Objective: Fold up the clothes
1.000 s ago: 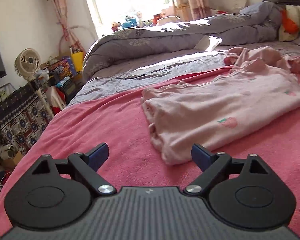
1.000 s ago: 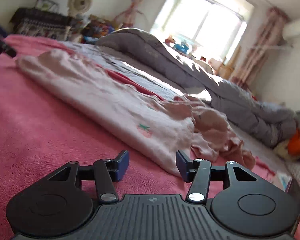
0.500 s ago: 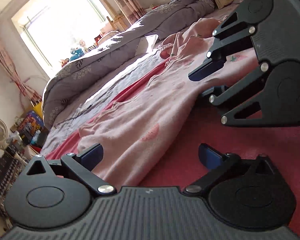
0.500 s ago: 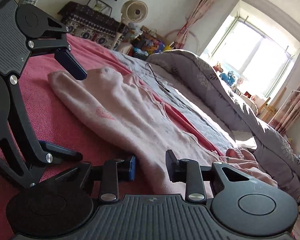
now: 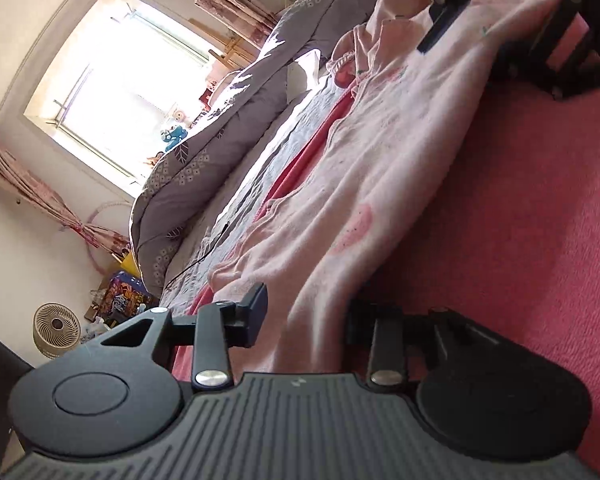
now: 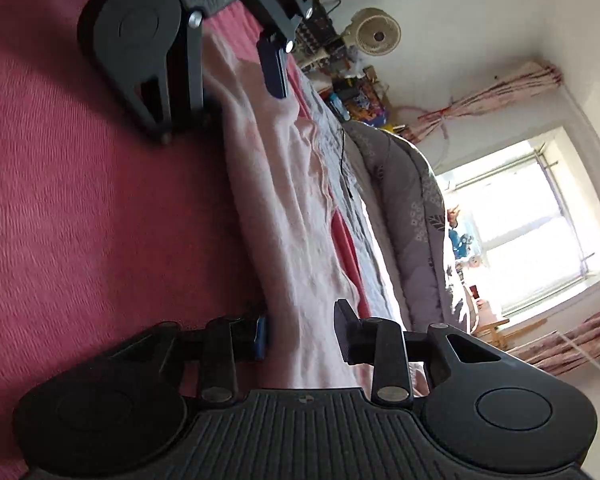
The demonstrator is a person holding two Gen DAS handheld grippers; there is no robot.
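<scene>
A pale pink garment (image 5: 380, 160) with strawberry prints lies stretched out on a pink-red blanket (image 5: 520, 220). My left gripper (image 5: 308, 312) is rolled on its side at one end of the garment's near edge. Its jaws are closing and the cloth fills the gap between the pads. At the other end, my right gripper (image 6: 300, 328) is shut on the same edge of the garment (image 6: 284, 200). Each gripper shows in the other's view: the right gripper (image 5: 476, 44) at top right, the left gripper (image 6: 240, 80) at top left.
A rumpled grey duvet (image 5: 204, 168) lies along the far side of the bed, under a bright window (image 5: 120, 84). A black cable (image 5: 204, 252) runs over the grey sheet beside the garment. A small fan (image 5: 56, 330) and clutter stand by the wall.
Both grippers have rolled onto their sides and dropped to the garment's near edge. The left jaws went from wide open to closed on the cloth. The right jaws narrowed onto it earlier.
</scene>
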